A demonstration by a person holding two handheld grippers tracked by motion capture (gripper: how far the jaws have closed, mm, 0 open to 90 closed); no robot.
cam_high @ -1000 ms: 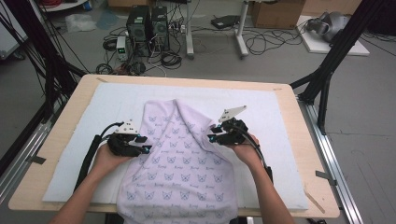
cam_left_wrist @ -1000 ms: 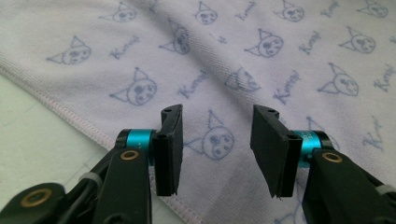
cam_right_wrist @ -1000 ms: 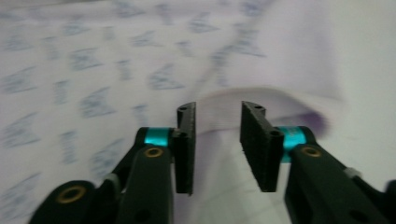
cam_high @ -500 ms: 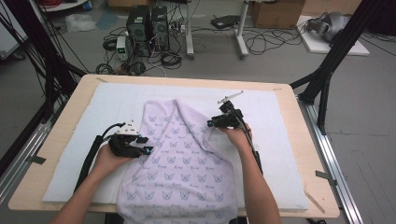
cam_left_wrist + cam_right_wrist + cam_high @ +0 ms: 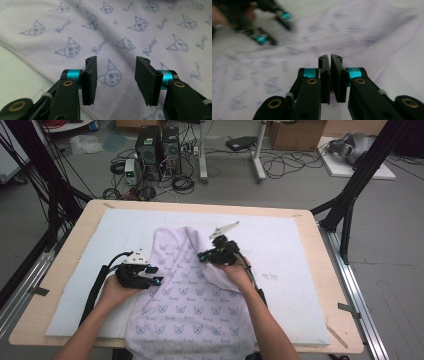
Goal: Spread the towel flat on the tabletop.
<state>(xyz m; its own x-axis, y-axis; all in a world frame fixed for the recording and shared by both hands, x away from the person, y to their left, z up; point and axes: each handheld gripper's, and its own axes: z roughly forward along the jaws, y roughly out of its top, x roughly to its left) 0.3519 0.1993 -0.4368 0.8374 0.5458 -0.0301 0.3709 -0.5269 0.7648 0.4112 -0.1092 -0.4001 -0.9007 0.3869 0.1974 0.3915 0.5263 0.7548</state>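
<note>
Cloth: the pale lilac towel printed with small blue cat faces and script words (image 5: 187,300) lay spread on the table in front of you, its near end hanging over the table's near edge and its far end bunched into a raised fold toward the middle.
Under the cloth: a white padded mat (image 5: 295,270) covered most of the light wooden table top (image 5: 340,320), and the towel lay on that mat.
Your left gripper: the black two-jaw gripper with teal collars in your left hand (image 5: 116,77) rested at the towel's left side, jaws about half apart, with printed fabric showing between the pads and nothing pinched; the stitched hem ran just beside its left jaw.
Your right gripper: the matching black gripper in your right hand (image 5: 330,63) sat over the towel's right side near the raised fold; its jaws had just been closing and stood almost together, a thin slit left between the pads. You could not tell from the blurred gripper view whether any fabric was caught in that slit.
Hands apart: your two grippers were well apart, with the towel's middle between them.
Containers: two dark computer cases (image 5: 159,145) stood on the floor beyond the table among loose cables; what was inside them could not be made out.
</note>
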